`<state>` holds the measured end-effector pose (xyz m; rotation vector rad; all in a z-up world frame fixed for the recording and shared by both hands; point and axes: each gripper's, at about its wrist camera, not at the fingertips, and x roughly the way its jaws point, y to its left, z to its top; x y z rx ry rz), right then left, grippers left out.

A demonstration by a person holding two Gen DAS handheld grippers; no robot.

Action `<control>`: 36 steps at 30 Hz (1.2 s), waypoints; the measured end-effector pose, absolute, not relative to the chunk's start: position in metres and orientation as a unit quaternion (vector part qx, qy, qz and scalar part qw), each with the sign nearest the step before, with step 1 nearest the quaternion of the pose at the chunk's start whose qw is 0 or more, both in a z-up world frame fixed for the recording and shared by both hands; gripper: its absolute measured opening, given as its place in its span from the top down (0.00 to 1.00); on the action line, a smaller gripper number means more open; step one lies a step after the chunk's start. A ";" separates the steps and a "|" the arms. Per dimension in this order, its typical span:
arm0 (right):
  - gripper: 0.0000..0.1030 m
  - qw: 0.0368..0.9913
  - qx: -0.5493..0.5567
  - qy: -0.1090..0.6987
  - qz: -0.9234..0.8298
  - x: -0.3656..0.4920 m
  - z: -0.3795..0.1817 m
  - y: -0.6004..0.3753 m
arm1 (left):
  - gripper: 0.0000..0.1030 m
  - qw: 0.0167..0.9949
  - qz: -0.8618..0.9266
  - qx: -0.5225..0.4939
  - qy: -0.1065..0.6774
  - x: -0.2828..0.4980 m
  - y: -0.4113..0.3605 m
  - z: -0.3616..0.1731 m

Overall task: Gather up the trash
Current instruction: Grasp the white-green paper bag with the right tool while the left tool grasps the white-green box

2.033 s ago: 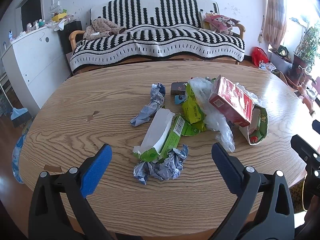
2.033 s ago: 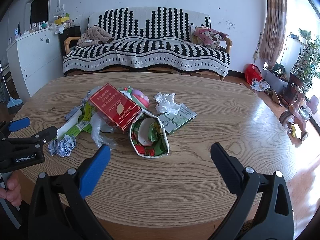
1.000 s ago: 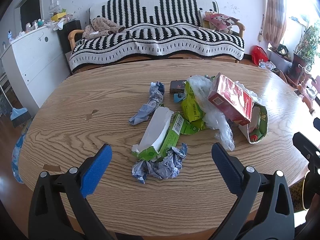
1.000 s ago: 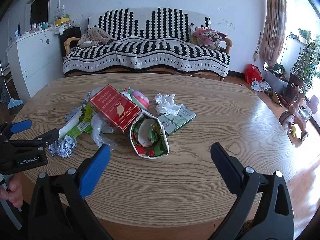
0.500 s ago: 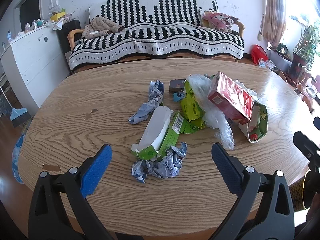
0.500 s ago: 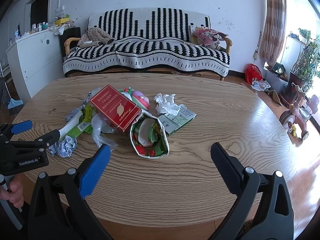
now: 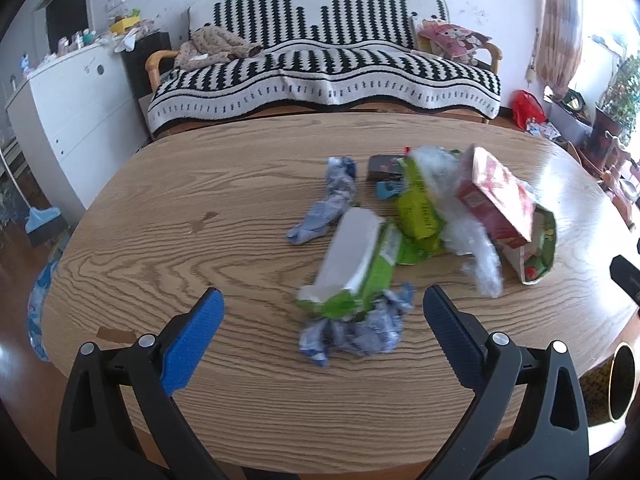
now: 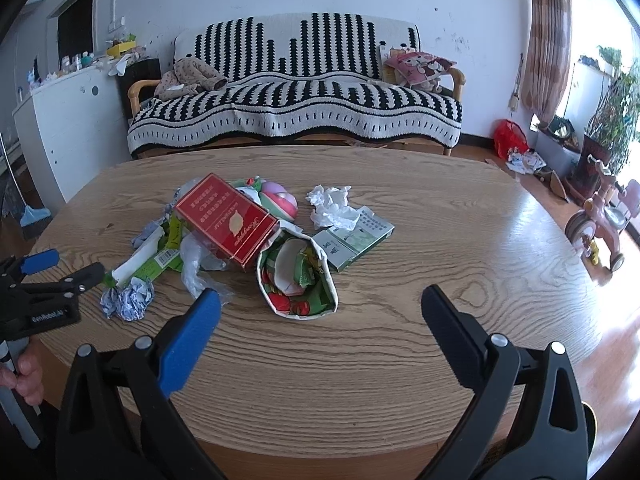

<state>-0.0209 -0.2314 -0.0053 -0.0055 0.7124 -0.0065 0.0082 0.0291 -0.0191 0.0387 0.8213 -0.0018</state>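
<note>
Both tools, left tool [image 7: 322, 322] and right tool [image 8: 320, 314], gape empty over crumpled, torn trash [image 8: 248, 236].

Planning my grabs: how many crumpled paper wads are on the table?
3: a bluish wad at the near edge, a twisted blue one on the pile's left, a white one behind. Others may be buried.

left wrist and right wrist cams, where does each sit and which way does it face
Left wrist: on the left gripper, open over the table's near edge, facing a crumpled blue-grey paper ball and the sofa.
Right wrist: on the right gripper, open, facing a red box; the left gripper and a hand show.
Shared: trash pile, sofa.
</note>
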 end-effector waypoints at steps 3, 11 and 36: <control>0.06 0.934 0.003 0.358 0.007 -0.014 -0.010 -0.239 | 0.06 0.913 -0.003 0.014 0.407 0.012 0.045 -0.020; 0.06 0.909 0.003 0.415 0.029 0.034 -0.052 -0.241 | 0.06 0.890 -0.028 0.020 0.455 0.033 0.069 -0.047; 0.73 0.917 0.067 0.390 0.055 0.056 -0.031 -0.265 | 0.97 0.889 -0.117 -0.012 0.443 0.059 0.033 -0.032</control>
